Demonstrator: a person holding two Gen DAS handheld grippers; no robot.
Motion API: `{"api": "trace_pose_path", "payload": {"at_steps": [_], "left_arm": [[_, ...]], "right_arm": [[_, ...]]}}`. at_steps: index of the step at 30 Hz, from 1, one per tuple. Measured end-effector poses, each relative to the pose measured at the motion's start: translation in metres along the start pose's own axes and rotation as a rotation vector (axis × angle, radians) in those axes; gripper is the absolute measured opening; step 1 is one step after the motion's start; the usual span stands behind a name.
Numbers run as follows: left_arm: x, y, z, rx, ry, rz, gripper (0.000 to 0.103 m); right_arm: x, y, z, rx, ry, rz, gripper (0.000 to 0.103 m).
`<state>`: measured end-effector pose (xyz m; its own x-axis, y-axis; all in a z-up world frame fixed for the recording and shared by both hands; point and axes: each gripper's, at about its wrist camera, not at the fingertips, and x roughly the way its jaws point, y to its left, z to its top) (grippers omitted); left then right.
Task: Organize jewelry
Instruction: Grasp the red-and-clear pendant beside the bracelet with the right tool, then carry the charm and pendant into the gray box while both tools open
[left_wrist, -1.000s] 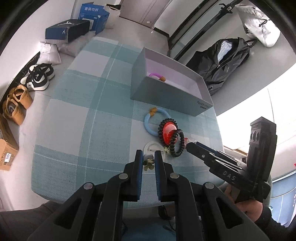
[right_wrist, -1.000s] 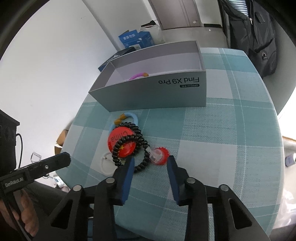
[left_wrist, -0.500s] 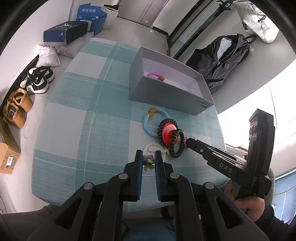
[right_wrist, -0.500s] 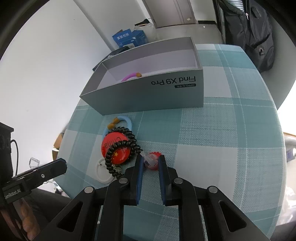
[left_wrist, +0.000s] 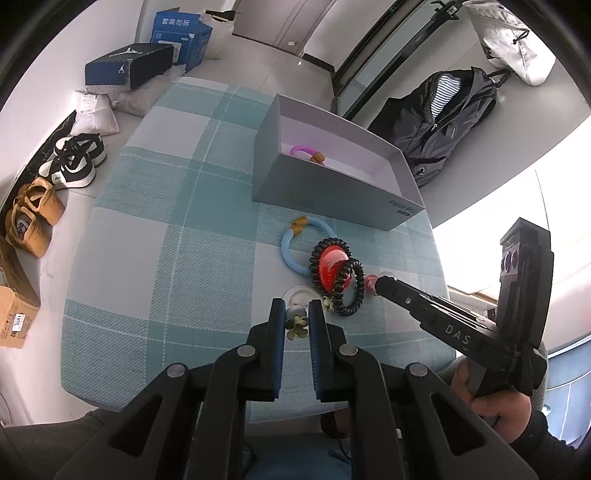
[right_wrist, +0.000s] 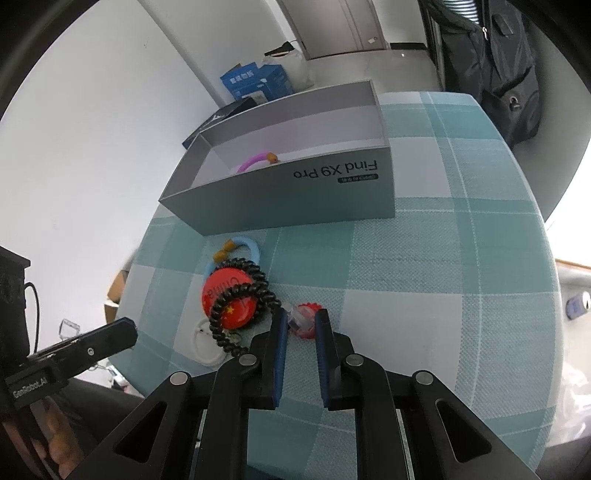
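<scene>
- The right gripper has its blue pads closed on a small red-and-clear trinket, low in the centre of the right wrist view; the hold looks meant for carrying it to the box.
- The left gripper pinches a small green flower-shaped charm between nearly shut fingers, just below the centre of the left wrist view, so both tools seem to be loaded at once.
- The grey box stands open in the upper middle, its printed wall facing the grippers. A purple ring already lies inside, which suggests it is the collecting place.
- The rest waits in a tight cluster between box and grippers: a blue ring, a red badge with a black coil bracelet lying over it, and a white ring beside them.
- Everything rests on a teal-and-white checked tablecloth.
- Around it are pale walls, shoes and cardboard boxes on the floor at upper left, and a dark jacket hanging at upper right.
</scene>
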<state>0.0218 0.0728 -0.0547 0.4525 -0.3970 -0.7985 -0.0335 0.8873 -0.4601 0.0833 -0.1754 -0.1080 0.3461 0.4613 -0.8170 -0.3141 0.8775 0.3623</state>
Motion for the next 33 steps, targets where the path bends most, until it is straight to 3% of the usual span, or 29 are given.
{"api": "trace_pose_path", "payload": {"at_steps": [5,13,24,29,33], "left_arm": [[-0.003,-0.008,0.006,0.008,-0.018,-0.006,0.008],[-0.016,-0.041,0.035,0.120,-0.067,0.038,0.008],[-0.004,-0.069,0.104,0.155,-0.063,-0.021,0.008],[0.011,-0.063,0.124,0.142,-0.038,-0.033,0.008],[0.030,-0.055,0.137,0.081,0.004,-0.106,0.008]], "right_arm": [[-0.013,0.000,0.005,0.001,-0.033,0.019,0.014],[-0.050,0.004,0.032,-0.019,-0.108,0.053,0.014],[-0.081,0.009,0.096,-0.078,-0.168,0.102,0.014],[-0.074,0.010,0.122,-0.096,-0.164,0.116,0.014],[-0.059,0.011,0.138,-0.113,-0.144,0.125,0.014]]}}
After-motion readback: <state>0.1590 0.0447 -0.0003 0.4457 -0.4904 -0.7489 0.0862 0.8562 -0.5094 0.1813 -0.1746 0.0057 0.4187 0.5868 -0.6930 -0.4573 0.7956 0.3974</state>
